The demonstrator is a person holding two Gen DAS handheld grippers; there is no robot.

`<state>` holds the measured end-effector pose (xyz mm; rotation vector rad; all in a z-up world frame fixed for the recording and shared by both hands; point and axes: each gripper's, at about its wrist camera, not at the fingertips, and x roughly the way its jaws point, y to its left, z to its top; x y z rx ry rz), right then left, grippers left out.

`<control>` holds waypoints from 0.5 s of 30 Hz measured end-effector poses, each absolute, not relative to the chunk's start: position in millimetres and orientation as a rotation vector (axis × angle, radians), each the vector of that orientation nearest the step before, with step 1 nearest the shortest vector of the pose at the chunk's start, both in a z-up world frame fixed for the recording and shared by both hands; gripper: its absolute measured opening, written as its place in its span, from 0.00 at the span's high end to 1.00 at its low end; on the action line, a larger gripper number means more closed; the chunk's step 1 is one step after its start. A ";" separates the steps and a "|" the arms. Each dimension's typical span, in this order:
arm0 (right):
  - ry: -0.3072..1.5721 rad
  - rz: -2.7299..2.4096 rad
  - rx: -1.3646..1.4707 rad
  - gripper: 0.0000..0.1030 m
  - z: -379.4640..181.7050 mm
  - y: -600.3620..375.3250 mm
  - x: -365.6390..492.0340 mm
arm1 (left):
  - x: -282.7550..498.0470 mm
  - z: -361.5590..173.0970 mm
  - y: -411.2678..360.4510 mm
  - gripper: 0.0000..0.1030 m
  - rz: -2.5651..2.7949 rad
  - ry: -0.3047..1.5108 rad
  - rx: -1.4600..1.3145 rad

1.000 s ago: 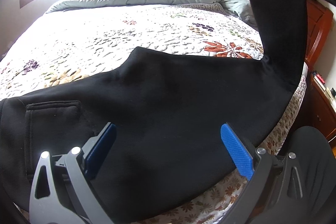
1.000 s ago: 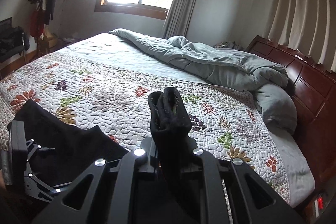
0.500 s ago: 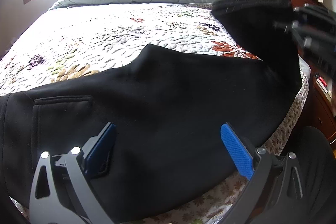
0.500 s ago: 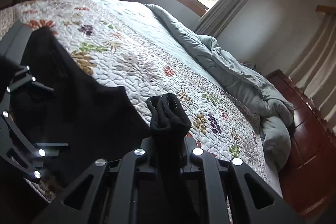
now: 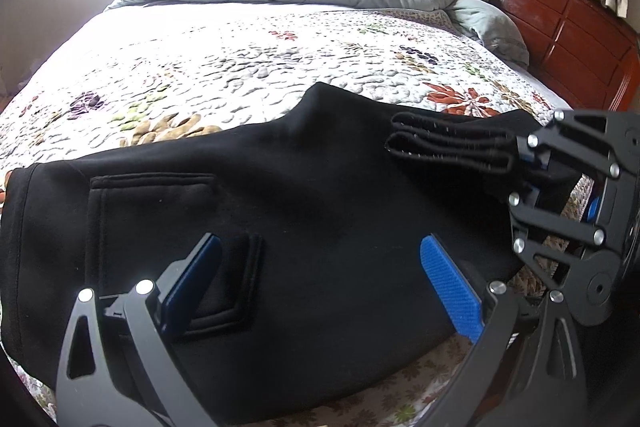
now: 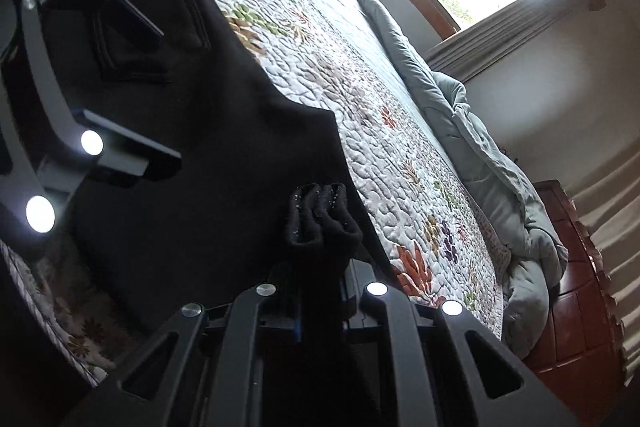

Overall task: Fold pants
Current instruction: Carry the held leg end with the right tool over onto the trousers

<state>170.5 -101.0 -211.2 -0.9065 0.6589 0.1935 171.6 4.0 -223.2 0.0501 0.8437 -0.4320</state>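
The black pants (image 5: 320, 187) lay flat across the floral quilt (image 5: 240, 67) on the bed. The right gripper (image 6: 320, 291) was clenched on their bunched cuffs (image 5: 448, 147), holding them just above the spread fabric. The left gripper (image 5: 320, 279) hovered over the pocket area, jaws released and wide.

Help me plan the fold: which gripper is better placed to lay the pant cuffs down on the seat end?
Right. The right gripper is shut on the cuffs and holds them over the pants spread on the bed. The left gripper is open above the pocket area, holding nothing.
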 end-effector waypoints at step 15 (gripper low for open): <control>0.997 0.645 -0.119 0.55 -177.8 -183.6 191.3 | 180.4 -222.0 20.3 0.04 -0.408 0.852 -0.020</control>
